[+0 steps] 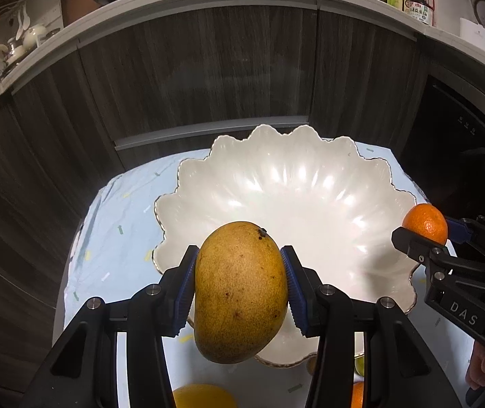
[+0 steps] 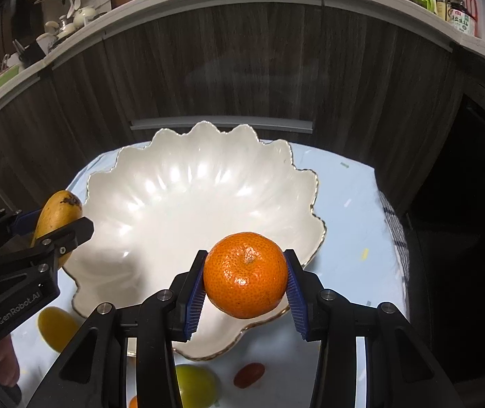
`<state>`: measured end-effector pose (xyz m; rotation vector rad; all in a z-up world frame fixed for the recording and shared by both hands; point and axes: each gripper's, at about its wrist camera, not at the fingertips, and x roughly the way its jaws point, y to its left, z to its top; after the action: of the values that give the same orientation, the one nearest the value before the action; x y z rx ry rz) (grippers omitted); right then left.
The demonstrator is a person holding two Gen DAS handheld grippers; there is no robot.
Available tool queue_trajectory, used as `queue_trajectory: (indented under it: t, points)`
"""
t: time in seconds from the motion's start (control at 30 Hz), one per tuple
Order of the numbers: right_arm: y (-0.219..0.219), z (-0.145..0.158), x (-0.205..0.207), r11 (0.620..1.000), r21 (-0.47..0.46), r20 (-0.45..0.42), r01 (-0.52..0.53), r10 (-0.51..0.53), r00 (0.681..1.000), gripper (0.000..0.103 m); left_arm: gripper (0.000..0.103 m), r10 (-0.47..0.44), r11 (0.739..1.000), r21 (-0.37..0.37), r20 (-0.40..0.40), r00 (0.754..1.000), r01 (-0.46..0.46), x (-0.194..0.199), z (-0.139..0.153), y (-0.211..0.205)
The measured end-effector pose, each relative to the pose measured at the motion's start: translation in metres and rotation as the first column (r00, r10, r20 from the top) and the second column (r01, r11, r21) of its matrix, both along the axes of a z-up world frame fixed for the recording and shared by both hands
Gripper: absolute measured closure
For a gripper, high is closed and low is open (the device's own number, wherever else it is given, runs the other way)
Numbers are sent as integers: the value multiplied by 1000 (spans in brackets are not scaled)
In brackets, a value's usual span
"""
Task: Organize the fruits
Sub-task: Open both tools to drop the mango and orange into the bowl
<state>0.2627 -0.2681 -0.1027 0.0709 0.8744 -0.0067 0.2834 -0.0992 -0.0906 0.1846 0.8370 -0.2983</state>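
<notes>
Mango [image 1: 240,292] clamped in left gripper [image 1: 240,289], held over the near rim of the bowl [image 1: 276,176]; orange [image 2: 245,274] clamped in right gripper [image 2: 245,282] over the bowl's near right rim, so this looks like the carry-to-bowl step, both fruits up, bowl holding nothing. Next I'd move each forward past the scalloped rim, lower, then let go, one at a time so the grippers don't clash. Plenty of room inside; more fruit [image 2: 194,384] lies on the table [image 2: 351,204] near edge, below the grippers
</notes>
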Motion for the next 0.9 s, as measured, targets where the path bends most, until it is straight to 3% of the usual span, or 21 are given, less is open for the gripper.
queue_trajectory:
  t: [0.23,0.37,0.4,0.47,0.53,0.7,0.9]
  points:
    - [0,-5,3,1000,2,-30,-5,5,1000,59,55,-5,1000,19,-31,999,6,1,-7,-2]
    - [-1,-8,3,1000,16,-46,-1,2,999,55,37,-18,999,39,11,1000,17,-4,-2,-6]
    - [-2,-8,3,1000,24,-47,3,-2,999,51,36,-20,999,46,20,1000,19,-5,-1,-7]
    - [-4,-5,1,999,16,-24,30,-29,999,28,37,-20,999,51,22,1000,19,-5,0,-7]
    - [-5,-2,-1,999,2,-5,43,-43,999,25,36,-13,999,52,22,1000,12,-5,0,-6]
    - [-6,0,-3,998,-9,-1,64,-64,998,24,26,17,998,54,28,999,-19,-6,3,0]
    - [-3,7,-8,998,-17,17,68,-68,998,23,22,38,997,61,56,998,-42,-10,12,6]
